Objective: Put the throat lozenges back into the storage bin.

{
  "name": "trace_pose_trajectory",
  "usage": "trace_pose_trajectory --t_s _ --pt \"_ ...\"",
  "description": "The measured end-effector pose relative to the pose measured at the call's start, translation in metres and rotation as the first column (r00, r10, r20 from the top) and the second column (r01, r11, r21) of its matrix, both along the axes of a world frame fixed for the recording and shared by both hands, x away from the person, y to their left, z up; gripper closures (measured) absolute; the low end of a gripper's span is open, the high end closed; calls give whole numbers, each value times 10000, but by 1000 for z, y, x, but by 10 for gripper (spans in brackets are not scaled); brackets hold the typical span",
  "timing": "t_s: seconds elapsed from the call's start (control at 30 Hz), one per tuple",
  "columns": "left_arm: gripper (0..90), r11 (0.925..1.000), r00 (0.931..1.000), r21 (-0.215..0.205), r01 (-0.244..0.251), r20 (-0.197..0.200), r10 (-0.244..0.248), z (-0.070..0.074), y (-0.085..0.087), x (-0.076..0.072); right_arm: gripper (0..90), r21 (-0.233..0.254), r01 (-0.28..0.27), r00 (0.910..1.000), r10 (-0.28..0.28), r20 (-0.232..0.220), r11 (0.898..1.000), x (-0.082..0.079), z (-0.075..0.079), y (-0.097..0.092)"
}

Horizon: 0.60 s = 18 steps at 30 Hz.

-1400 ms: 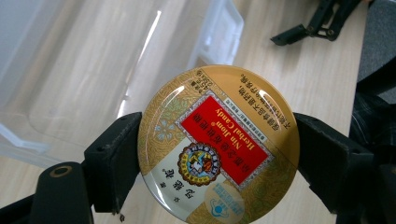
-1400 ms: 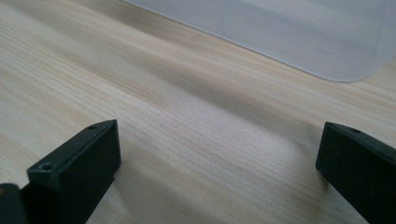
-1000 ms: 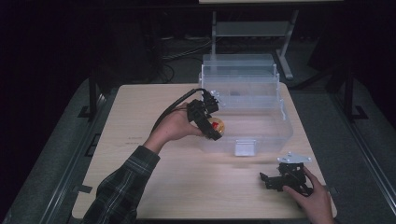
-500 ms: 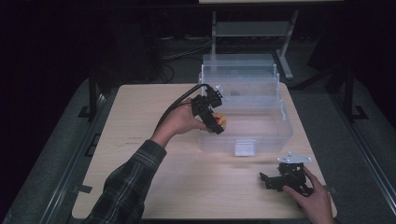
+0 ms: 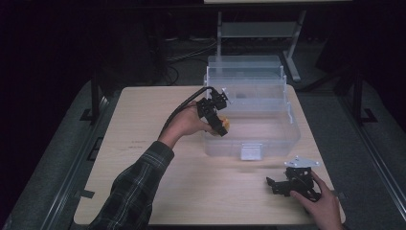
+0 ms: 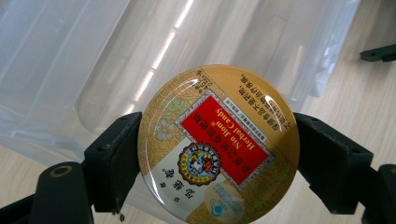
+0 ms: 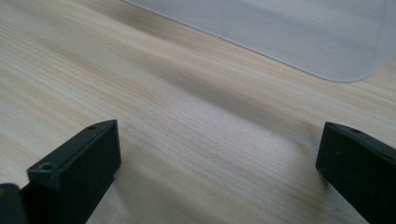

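Candy tin (image 6: 218, 144): a round gold tin with a red label reading "Nin Jiom Herbal Candy", seen upside down in the left gripper view; it is clamped by its rim between the two black jaws of the left tool, held above the near left corner of the storage box.
Left tool (image 5: 219, 120): clenched on the candy tin, one jaw touching each side of it; held up off the worktop by the left hand (image 5: 187, 125), with a plaid sleeve (image 5: 131, 189) behind it and a black cable arching from its top.
Right tool (image 5: 272, 185): released, its jaws standing wide apart with only bare wood between them in the right gripper view; it rests low on the worktop near the front right corner, under the right hand (image 5: 321, 206).
Storage box (image 5: 268, 129): clear plastic, open, lid raised behind it, standing at the far right of the worktop, well apart from the right tool.
Worktop (image 5: 143, 120): pale wood grain.
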<state>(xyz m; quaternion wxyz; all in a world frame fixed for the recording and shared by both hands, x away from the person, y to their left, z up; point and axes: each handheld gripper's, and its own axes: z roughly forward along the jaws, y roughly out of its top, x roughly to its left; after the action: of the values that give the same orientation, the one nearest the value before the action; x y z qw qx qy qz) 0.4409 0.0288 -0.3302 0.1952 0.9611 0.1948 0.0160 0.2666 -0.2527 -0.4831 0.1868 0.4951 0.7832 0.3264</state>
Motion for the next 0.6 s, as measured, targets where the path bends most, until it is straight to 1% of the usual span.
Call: trace_pose_trajectory --t_s 0.07,0.33,0.5,0.6 --pt "196 9999 9999 -19 -99 -13 99 -2 0 1 0 -3 -2 10000 2 1 10000 0 0 0" --pt "196 9999 9999 108 -108 -123 109 -9 3 5 0 10 0 10000 0 -14 10000 0 0 0" --pt "196 9997 9995 8 -260 -197 260 -14 4 7 0 14 1 10000 -1 -11 10000 0 0 0" --pt "196 9996 9994 44 -268 -218 269 -16 5 8 0 15 2 10000 -2 -11 10000 0 0 0"
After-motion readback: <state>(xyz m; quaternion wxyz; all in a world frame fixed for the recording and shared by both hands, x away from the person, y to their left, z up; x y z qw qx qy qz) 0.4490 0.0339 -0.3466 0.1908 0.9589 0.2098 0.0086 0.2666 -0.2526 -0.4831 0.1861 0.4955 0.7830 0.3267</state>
